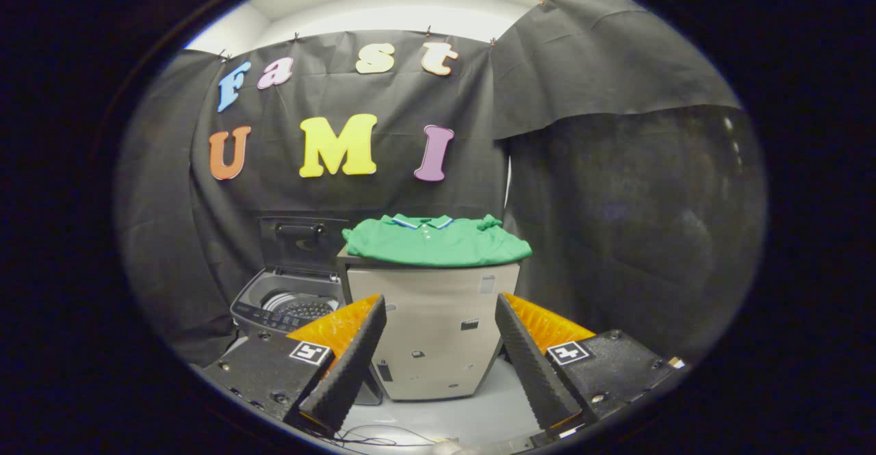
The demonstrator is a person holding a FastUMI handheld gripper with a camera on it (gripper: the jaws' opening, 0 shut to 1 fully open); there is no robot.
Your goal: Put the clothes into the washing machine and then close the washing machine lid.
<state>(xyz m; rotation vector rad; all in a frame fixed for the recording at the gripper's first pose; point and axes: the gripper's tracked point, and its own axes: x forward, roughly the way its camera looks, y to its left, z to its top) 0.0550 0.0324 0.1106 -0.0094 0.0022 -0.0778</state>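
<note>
A green polo shirt [435, 240] lies folded flat on top of a beige cabinet [432, 325], beyond and above my fingers. To the cabinet's left stands a grey top-loading washing machine [287, 304] with its lid [302, 241] raised upright against the black cloth wall; the perforated drum shows inside. My gripper [440, 304] is open, well short of the cabinet, with nothing between its fingers. The cabinet's front panel fills the gap between them.
Black cloth walls close the booth behind and on the right. A pale floor [493, 414] runs under the cabinet, with thin cables [383, 434] lying on it near my fingers.
</note>
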